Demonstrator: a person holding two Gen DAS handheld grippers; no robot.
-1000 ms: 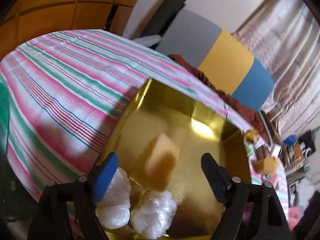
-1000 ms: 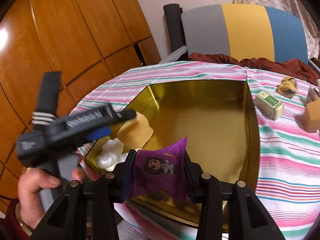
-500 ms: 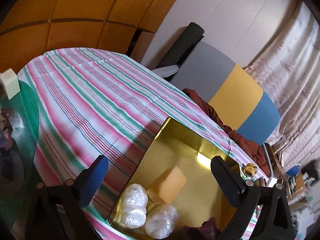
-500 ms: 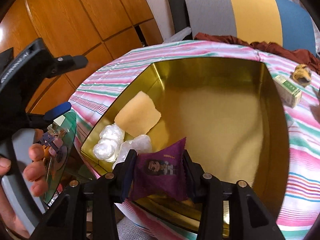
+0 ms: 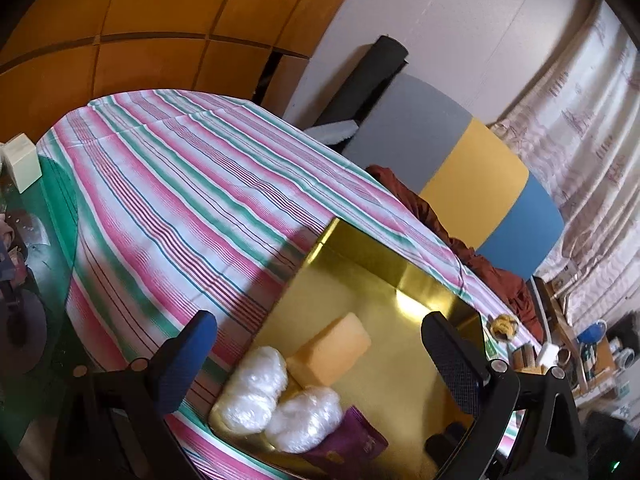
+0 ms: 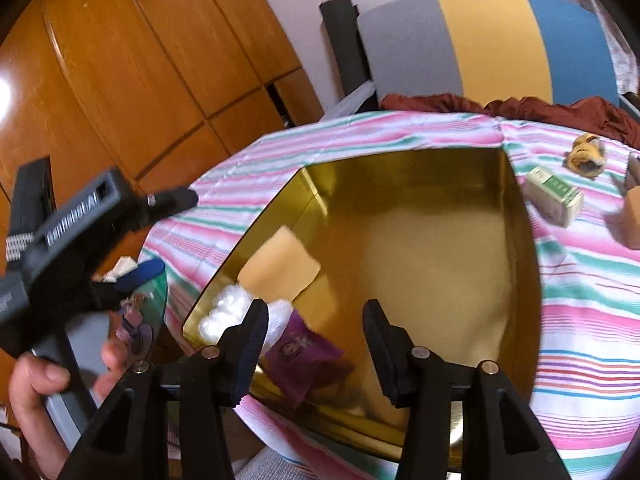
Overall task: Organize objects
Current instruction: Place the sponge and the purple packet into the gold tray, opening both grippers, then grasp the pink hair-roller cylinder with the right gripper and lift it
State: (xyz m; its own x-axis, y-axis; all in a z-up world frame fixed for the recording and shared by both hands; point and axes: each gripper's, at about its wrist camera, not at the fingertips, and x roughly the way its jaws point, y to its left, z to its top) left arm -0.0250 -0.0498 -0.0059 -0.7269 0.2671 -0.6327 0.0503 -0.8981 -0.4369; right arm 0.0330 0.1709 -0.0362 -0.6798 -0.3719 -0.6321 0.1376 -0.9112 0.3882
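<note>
A gold box (image 6: 520, 248) (image 5: 360, 248) sits on the striped tablecloth. In its near left corner lie a yellow sponge (image 6: 280, 266) (image 5: 330, 354), two white plastic-wrapped balls (image 5: 252, 390) (image 6: 222, 312) and a purple packet (image 6: 298, 354) (image 5: 352, 444). My right gripper (image 6: 316, 332) is open and empty just above the purple packet. My left gripper (image 5: 320, 354) is open and empty, held up left of the box; it also shows in the right wrist view (image 6: 160, 236).
On the cloth right of the box lie a green-and-white carton (image 6: 554, 196), a small yellow toy (image 6: 586, 154) and an orange block (image 6: 632, 220). A grey, yellow and blue chair back (image 6: 492, 44) stands behind the table. Wooden cabinets are at the left.
My right gripper has opened and let go of the purple packet, which now lies in the box. My left gripper has drawn back up and left from the box.
</note>
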